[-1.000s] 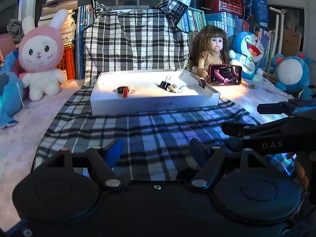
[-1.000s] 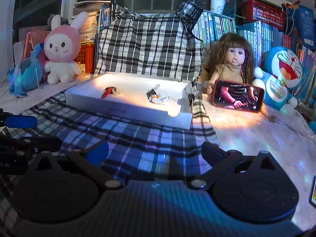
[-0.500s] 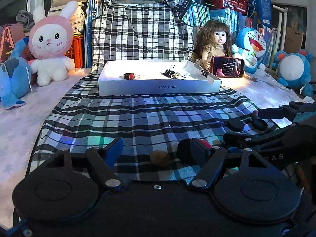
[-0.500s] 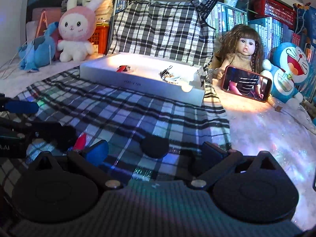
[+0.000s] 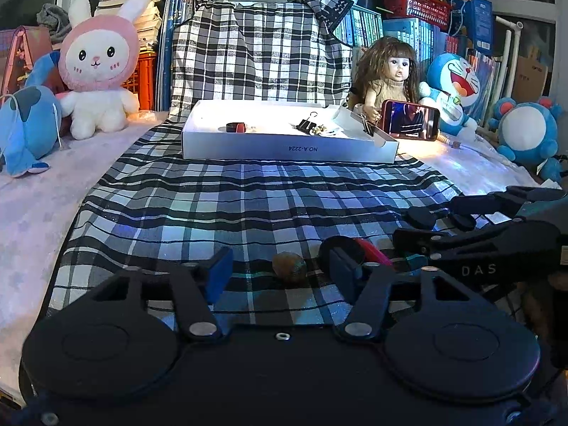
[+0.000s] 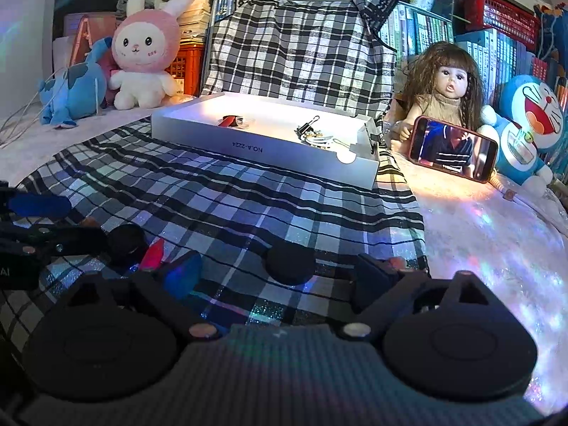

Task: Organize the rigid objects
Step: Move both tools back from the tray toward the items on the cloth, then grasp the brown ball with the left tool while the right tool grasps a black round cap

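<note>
A white shallow box (image 5: 287, 149) (image 6: 262, 149) stands far on the plaid cloth and holds a black-and-red piece (image 5: 236, 127) and binder clips (image 5: 307, 124). On the near cloth lie a small brown nut-like object (image 5: 289, 266), a black round object with a red piece (image 5: 355, 248) (image 6: 152, 254) and a black disc (image 6: 290, 261). My left gripper (image 5: 280, 275) is open, low over the cloth, the brown object between its fingers. My right gripper (image 6: 273, 277) is open with the black disc between its fingers. Nothing is held.
A pink rabbit plush (image 5: 101, 60), a blue plush (image 5: 25, 127), a doll (image 5: 390, 74) holding a lit phone (image 5: 410, 120) and blue cat plushes (image 5: 454, 88) ring the cloth. Books and a red basket (image 5: 415, 3) fill the back. The right gripper's arm (image 5: 497, 241) crosses the left wrist view.
Both grippers have pulled back from the box and dropped low; the small loose objects on the near cloth have come into view between their fingers.
</note>
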Motion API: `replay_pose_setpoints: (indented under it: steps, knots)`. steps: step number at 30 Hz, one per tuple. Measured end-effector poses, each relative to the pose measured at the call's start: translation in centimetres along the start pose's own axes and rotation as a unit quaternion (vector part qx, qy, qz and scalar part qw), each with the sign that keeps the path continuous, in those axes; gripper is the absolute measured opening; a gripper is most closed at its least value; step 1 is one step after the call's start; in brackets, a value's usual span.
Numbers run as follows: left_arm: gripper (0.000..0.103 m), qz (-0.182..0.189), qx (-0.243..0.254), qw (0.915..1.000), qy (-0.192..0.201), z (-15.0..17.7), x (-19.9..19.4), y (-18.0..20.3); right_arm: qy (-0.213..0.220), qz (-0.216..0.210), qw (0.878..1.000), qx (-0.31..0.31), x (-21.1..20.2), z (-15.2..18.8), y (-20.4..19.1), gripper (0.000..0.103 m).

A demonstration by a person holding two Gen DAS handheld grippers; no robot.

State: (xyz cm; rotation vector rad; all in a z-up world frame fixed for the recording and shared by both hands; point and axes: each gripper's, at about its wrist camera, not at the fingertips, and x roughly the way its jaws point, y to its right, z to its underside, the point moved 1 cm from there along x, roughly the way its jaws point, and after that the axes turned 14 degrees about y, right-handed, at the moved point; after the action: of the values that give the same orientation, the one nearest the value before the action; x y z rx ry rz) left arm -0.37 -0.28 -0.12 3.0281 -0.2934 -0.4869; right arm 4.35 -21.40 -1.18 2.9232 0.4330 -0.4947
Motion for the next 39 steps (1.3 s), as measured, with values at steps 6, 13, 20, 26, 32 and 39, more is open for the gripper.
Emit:
replay_pose_setpoints:
  steps: [6, 13, 20, 26, 32, 39]
  knots:
    - [0.031, 0.004, 0.009, 0.9999, -0.009, 0.3, 0.2, 0.2, -0.002, 0.005, 1.0, 0.014, 0.2, 0.0, 0.4, 0.082]
    - [0.021, 0.003, 0.01, 0.9999, -0.009, 0.7, 0.3, 0.4, -0.006, 0.005, 1.0, 0.02, 0.4, 0.1, 0.2, 0.05]
    - [0.02, 0.003, 0.006, 1.0, -0.004, 0.2, 0.4, 0.4, 0.001, 0.005, 1.0, 0.024, 0.3, -0.3, -0.2, 0.037]
    - [0.02, -0.006, 0.002, 1.0, -0.002, -0.6, 1.0, 0.4, 0.005, 0.006, 0.999, 0.031, 0.3, -0.6, -0.1, 0.037]
    - [0.02, -0.012, -0.001, 0.9999, -0.007, -1.3, 1.8, 0.2, 0.005, 0.009, 0.999, 0.04, 0.4, -1.0, 0.1, 0.038]
    - [0.02, -0.023, -0.007, 0.9995, -0.019, -2.8, 3.7, -0.2, 0.005, 0.01, 0.999, 0.049, 1.3, -2.0, 0.4, 0.038]
